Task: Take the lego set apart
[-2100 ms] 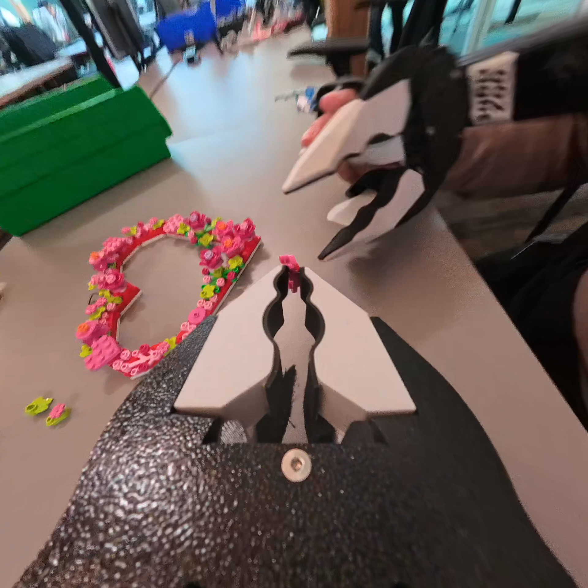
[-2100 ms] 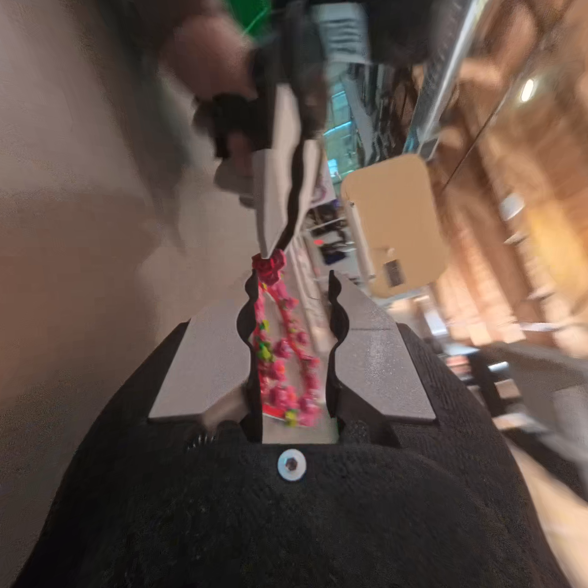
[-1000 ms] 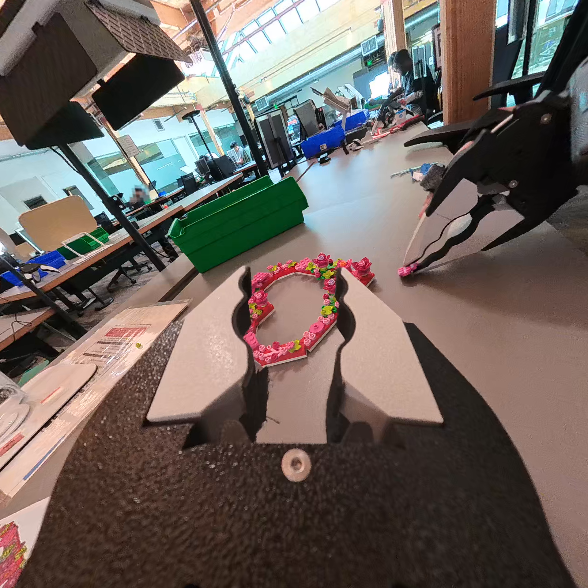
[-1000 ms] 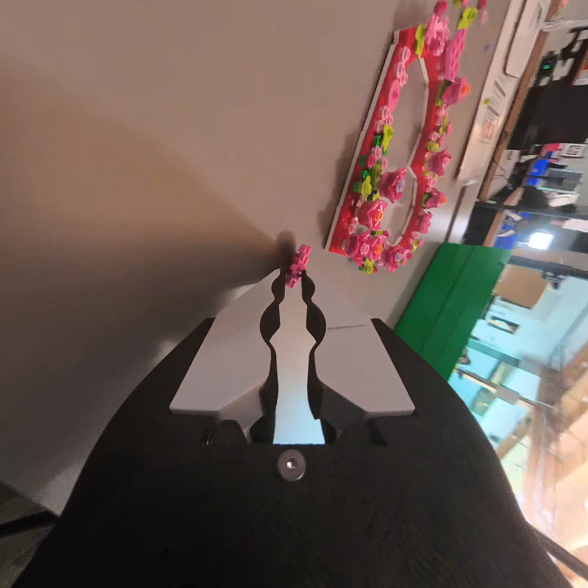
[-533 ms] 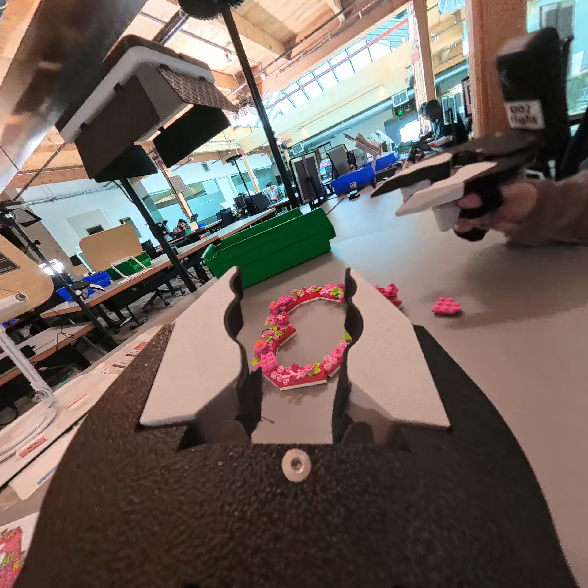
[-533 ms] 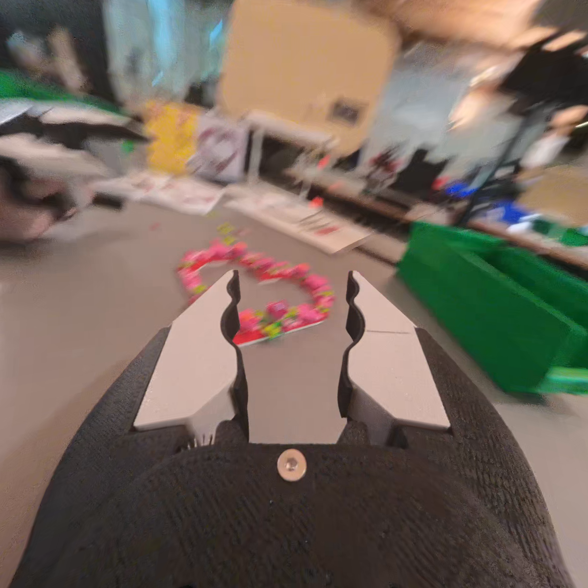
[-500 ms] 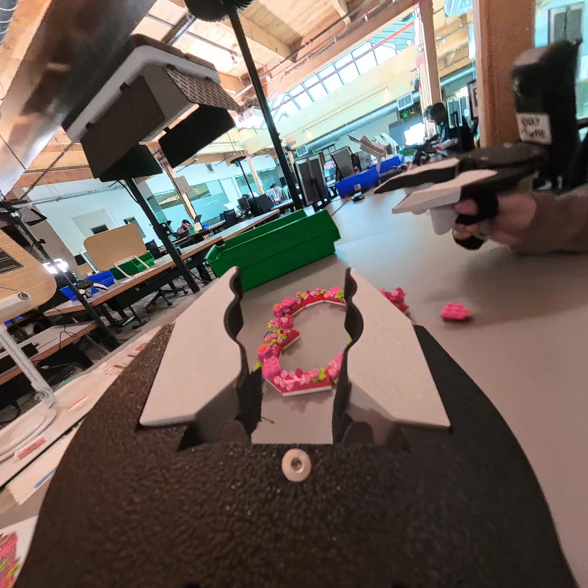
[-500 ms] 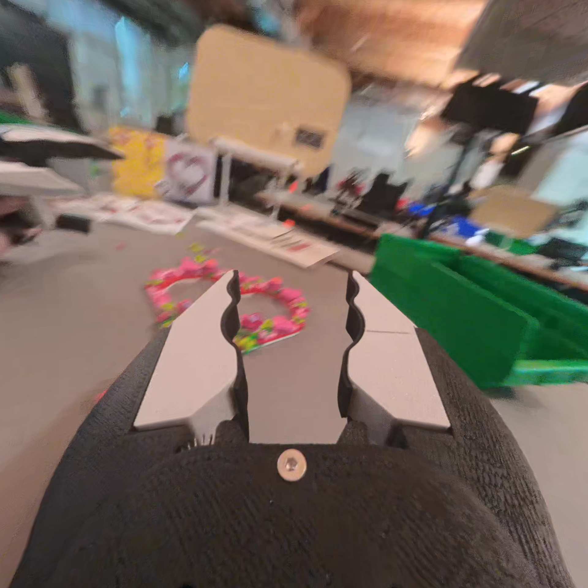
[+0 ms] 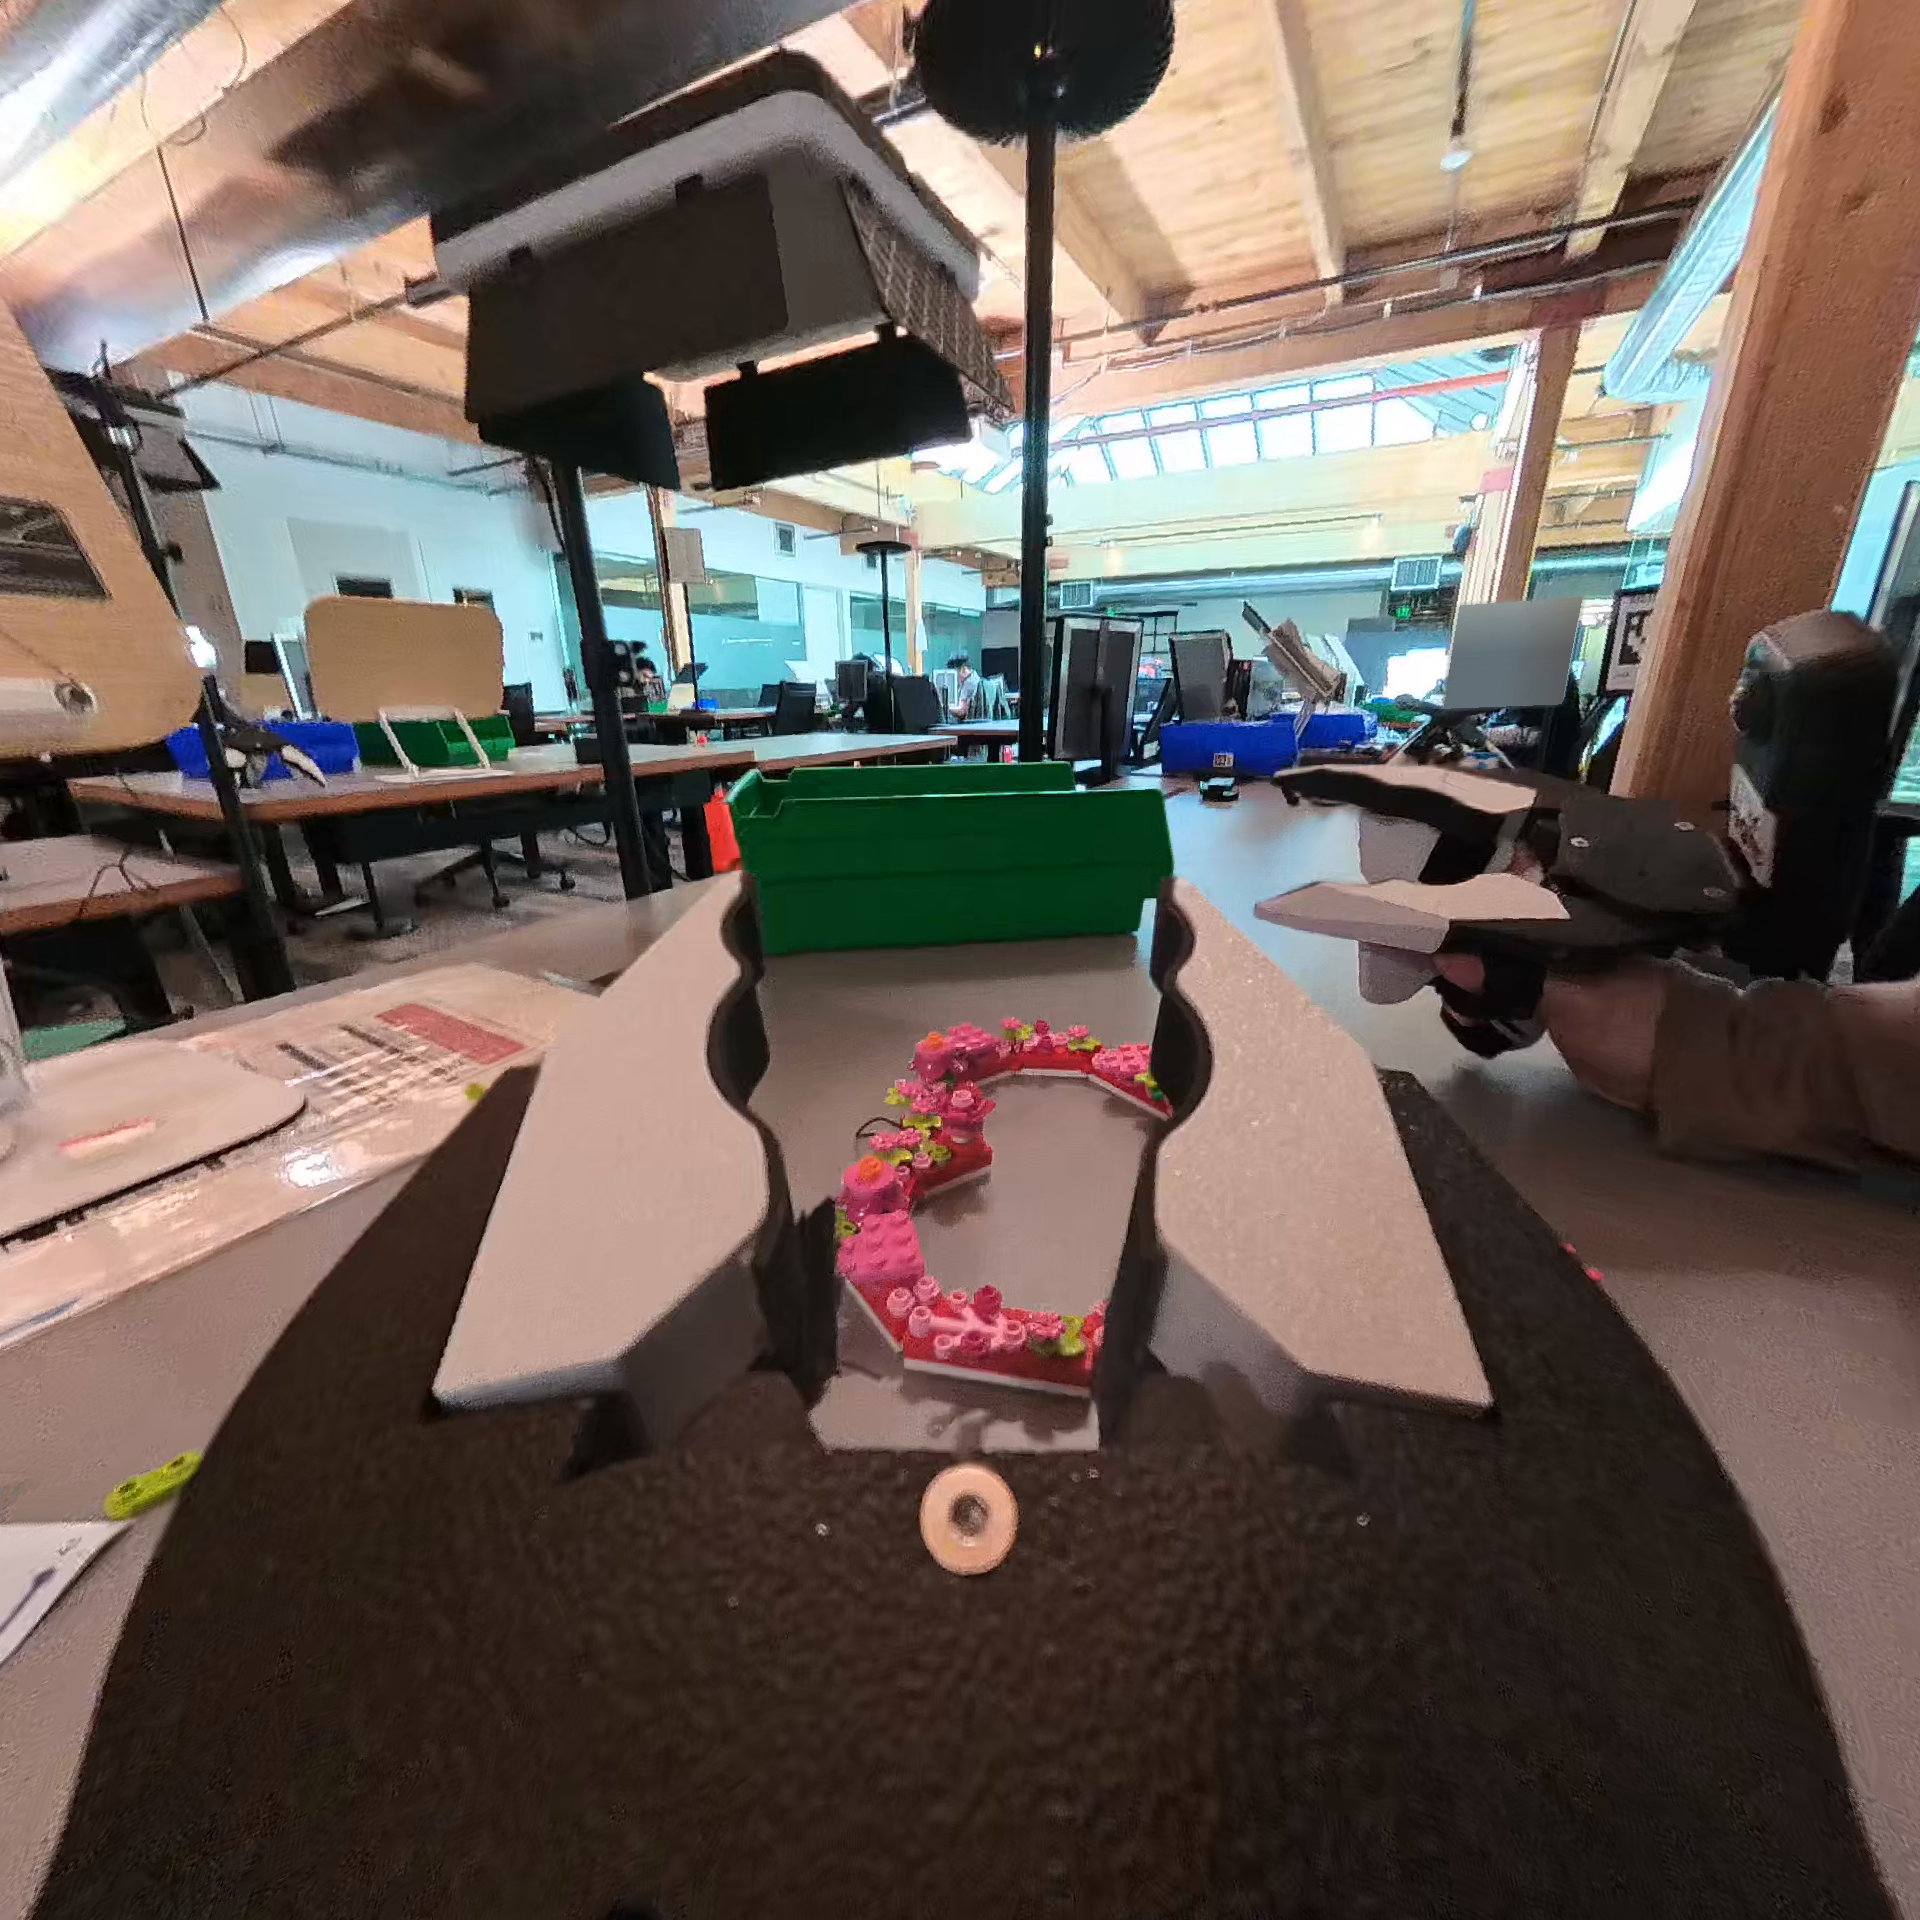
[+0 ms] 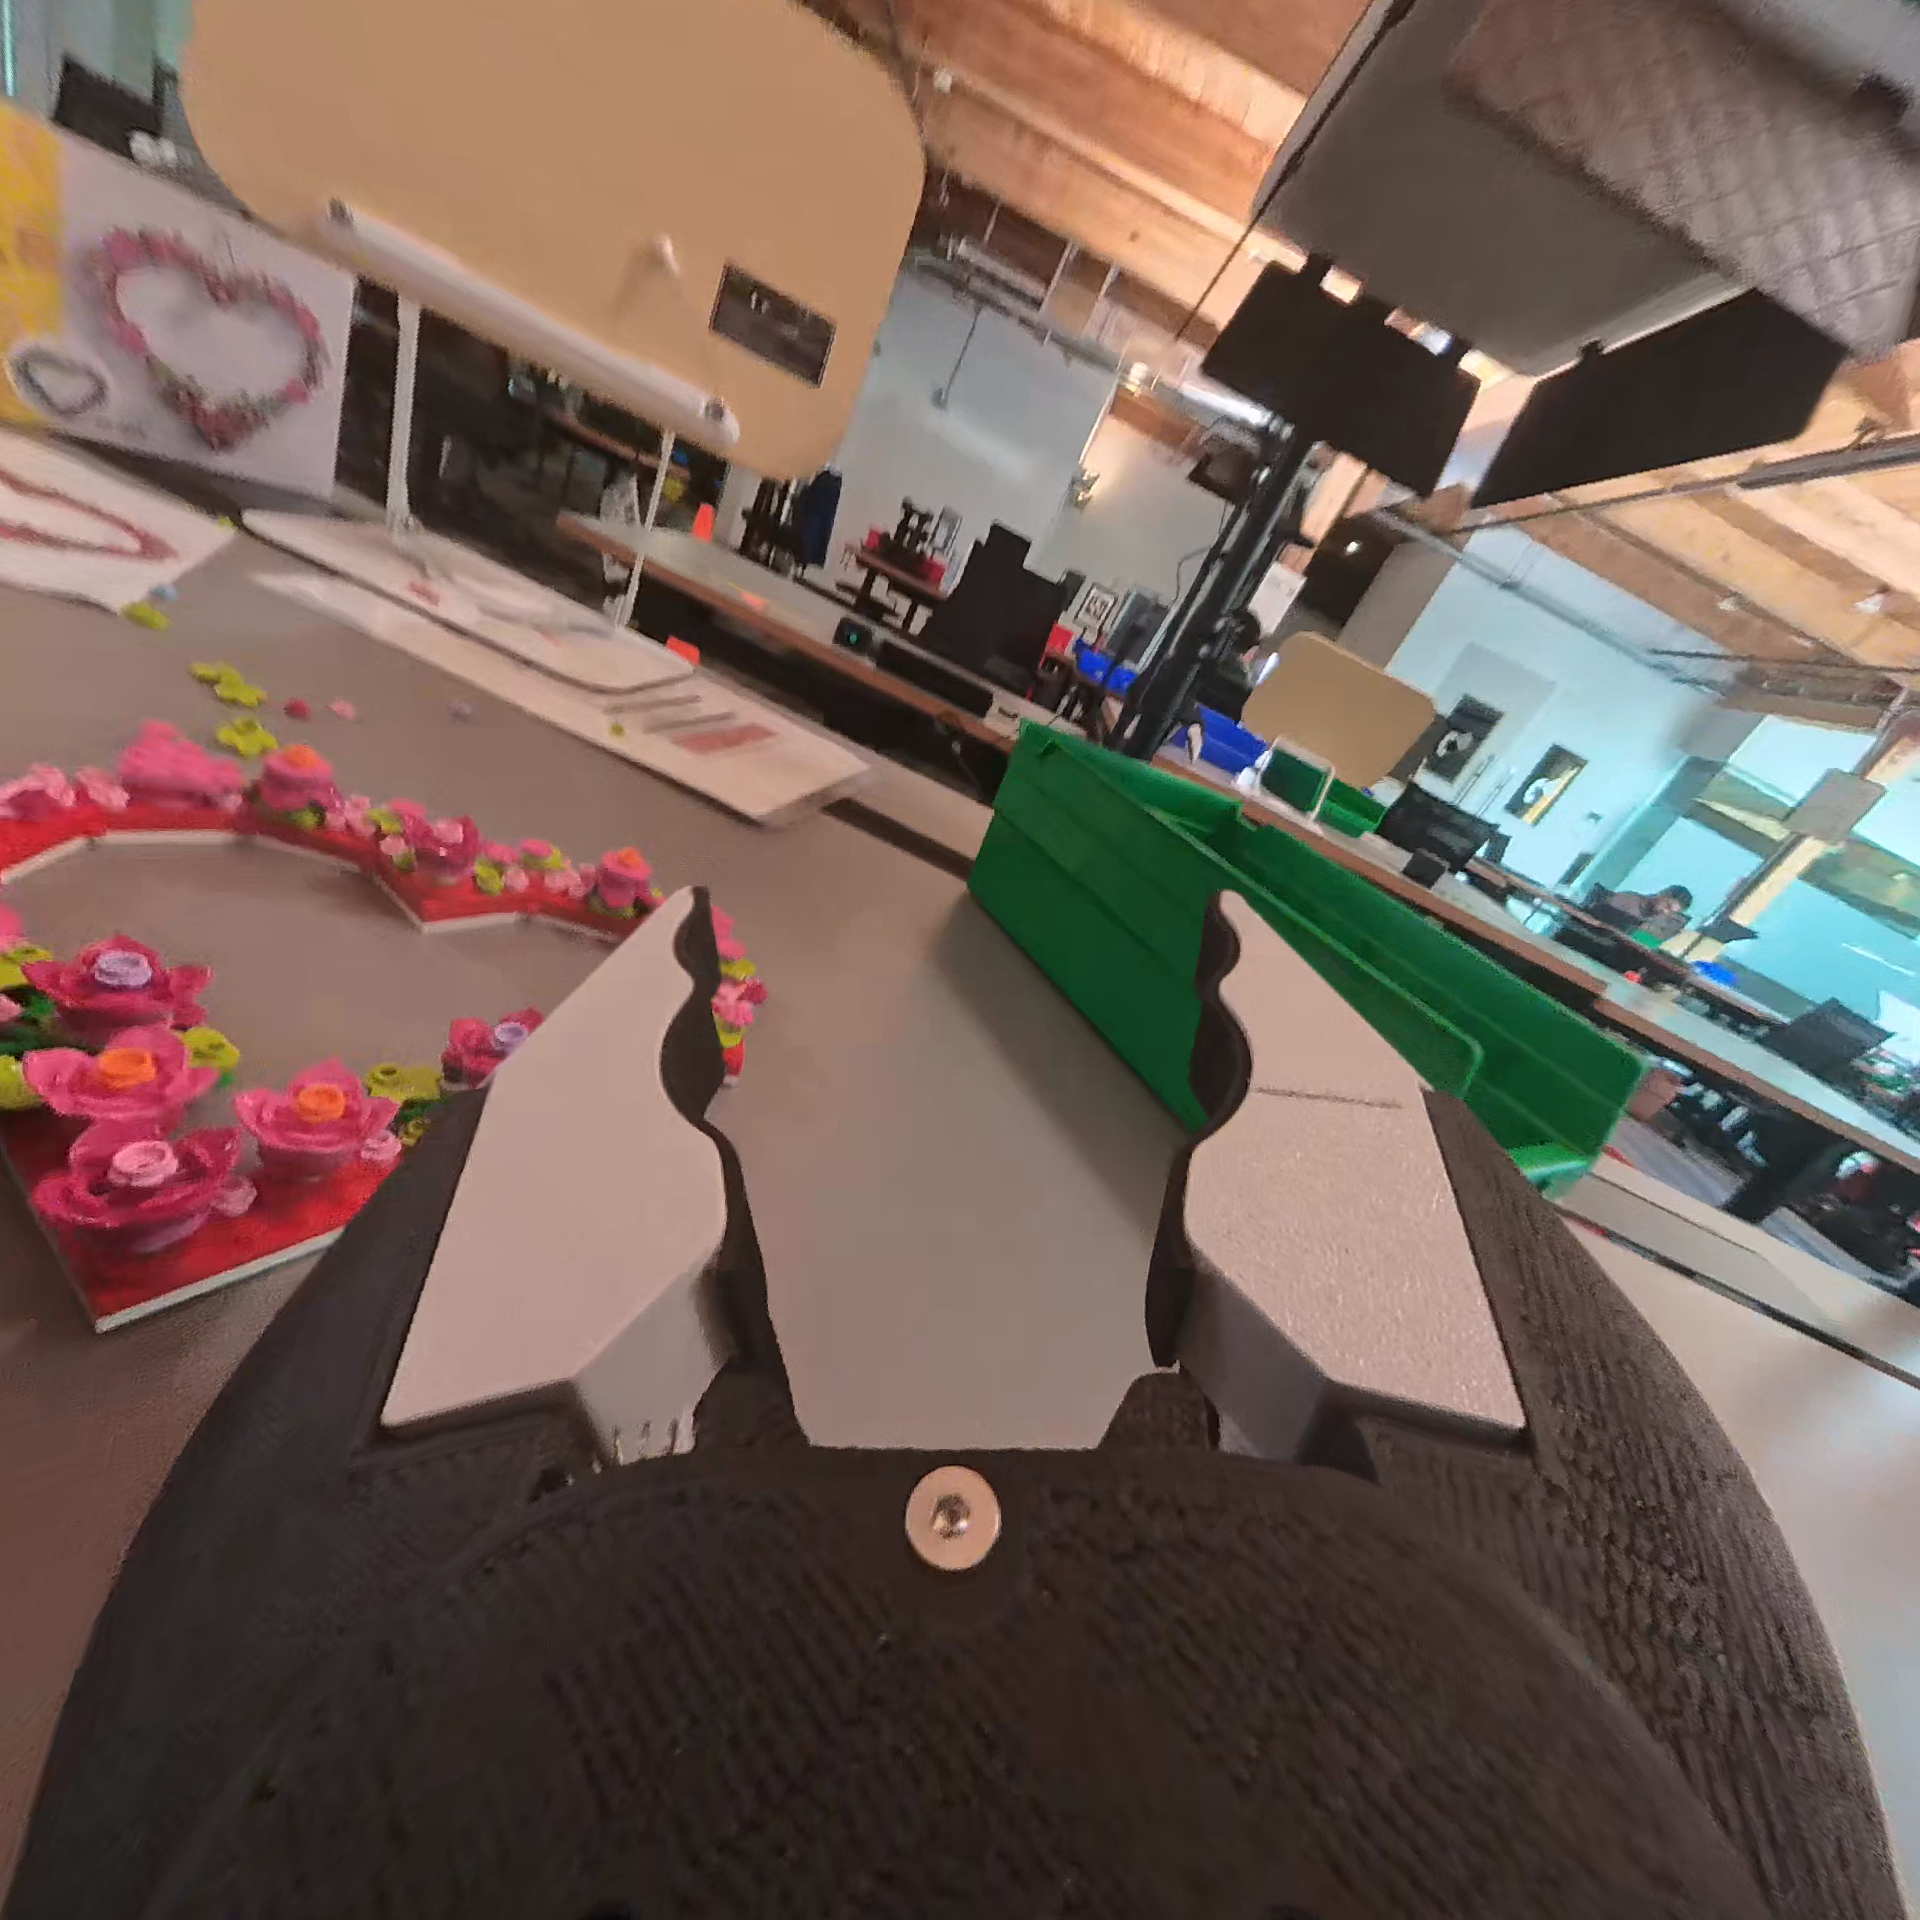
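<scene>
The lego set (image 9: 940, 1153) is a red heart-shaped frame covered with pink flowers and green leaves, lying flat on the grey table. In the left wrist view it shows between the fingers of my left gripper (image 9: 954, 909), which is open, empty and held just above it. My right gripper (image 9: 1273, 844) hovers open to the right of the set, held by a hand. In the right wrist view my right gripper (image 10: 961, 902) is open and empty, with the set (image 10: 156, 1049) low to its left, next to the left finger.
A green bin (image 9: 956, 873) stands behind the set; it also shows in the right wrist view (image 10: 1122, 914). Paper sheets (image 9: 343, 1049) and a white lamp base (image 9: 125, 1117) lie at the left. Loose small pieces (image 10: 234, 691) and a yellow-green piece (image 9: 151, 1481) lie on the table. The yellow-green piece (image 9: 151, 1481) lies around 20 centimeters away from my left fingertips.
My left gripper passed a pink flower piece to the right one and opened. The right gripper laid it on the table, opened and rose. My left gripper moved closer over the set.
</scene>
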The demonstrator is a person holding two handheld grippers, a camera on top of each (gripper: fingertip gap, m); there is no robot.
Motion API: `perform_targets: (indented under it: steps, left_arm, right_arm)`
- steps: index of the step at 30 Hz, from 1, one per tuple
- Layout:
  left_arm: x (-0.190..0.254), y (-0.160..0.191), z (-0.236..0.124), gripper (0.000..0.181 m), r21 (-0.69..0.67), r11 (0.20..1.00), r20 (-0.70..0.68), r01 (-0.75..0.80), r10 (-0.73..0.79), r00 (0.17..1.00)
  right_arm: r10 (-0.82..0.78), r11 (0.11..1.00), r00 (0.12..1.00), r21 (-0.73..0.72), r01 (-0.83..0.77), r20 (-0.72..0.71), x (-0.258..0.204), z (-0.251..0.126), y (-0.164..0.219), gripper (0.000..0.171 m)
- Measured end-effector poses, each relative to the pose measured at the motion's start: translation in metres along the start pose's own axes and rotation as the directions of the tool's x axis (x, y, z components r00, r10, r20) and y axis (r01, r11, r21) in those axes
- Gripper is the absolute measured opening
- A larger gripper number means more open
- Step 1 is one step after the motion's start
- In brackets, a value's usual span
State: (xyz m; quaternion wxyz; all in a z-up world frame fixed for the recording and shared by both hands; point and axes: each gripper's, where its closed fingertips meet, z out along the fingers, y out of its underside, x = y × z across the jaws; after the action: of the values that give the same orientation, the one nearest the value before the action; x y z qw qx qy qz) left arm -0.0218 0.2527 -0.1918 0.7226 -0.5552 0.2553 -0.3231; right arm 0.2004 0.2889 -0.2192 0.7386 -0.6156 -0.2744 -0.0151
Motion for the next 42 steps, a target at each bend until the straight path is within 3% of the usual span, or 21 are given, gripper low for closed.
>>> perform_targets:
  steps: [7, 12, 20, 23, 27, 31, 36, 42]
  left_arm:
    - [0.002, 0.0, -0.001, 0.071, 0.0, 1.0, -0.017, 0.021, -0.021, 1.0]
    - [0.006, 0.004, -0.001, 0.072, -0.026, 0.999, -0.037, 0.033, -0.034, 0.999]
    - [0.02, 0.006, 0.0, 0.071, -0.048, 0.998, -0.063, -0.045, 0.042, 0.997]
    - [0.019, 0.005, -0.002, 0.069, -0.051, 0.997, -0.046, -0.063, 0.061, 0.997]
    - [0.021, 0.004, -0.005, 0.068, -0.043, 0.999, -0.067, -0.032, 0.029, 0.997]
    - [0.021, 0.01, 0.001, 0.068, -0.058, 0.998, -0.082, 0.021, -0.025, 0.996]
    - [0.014, 0.012, 0.005, 0.067, -0.062, 0.995, -0.08, 0.073, -0.077, 0.994]
    - [0.009, 0.003, -0.017, 0.065, -0.04, 0.999, 0.027, 0.01, -0.009, 1.0]
  right_arm:
    - [-0.062, 0.995, 0.997, -0.071, 0.065, 0.048, -0.013, 0.007, 0.011, 0.096]
    - [-0.08, 0.997, 0.992, -0.014, 0.082, 0.096, -0.026, 0.003, 0.0, 0.104]
    - [-0.029, 0.994, 0.999, 0.107, 0.032, -0.027, -0.003, -0.017, -0.026, 0.1]
    - [0.012, 0.989, 0.995, 0.151, 0.003, -0.097, 0.016, -0.003, -0.028, 0.092]
    - [0.056, 0.968, 0.986, 0.252, -0.016, -0.155, 0.036, 0.044, -0.033, 0.09]
    - [0.048, 0.967, 0.989, 0.256, -0.011, -0.137, 0.042, 0.072, -0.027, 0.09]
    - [0.078, 0.959, 0.994, 0.278, -0.054, -0.077, 0.041, 0.053, -0.03, 0.087]
    - [0.115, 0.956, 0.991, 0.277, -0.094, -0.062, 0.041, 0.037, -0.031, 0.087]
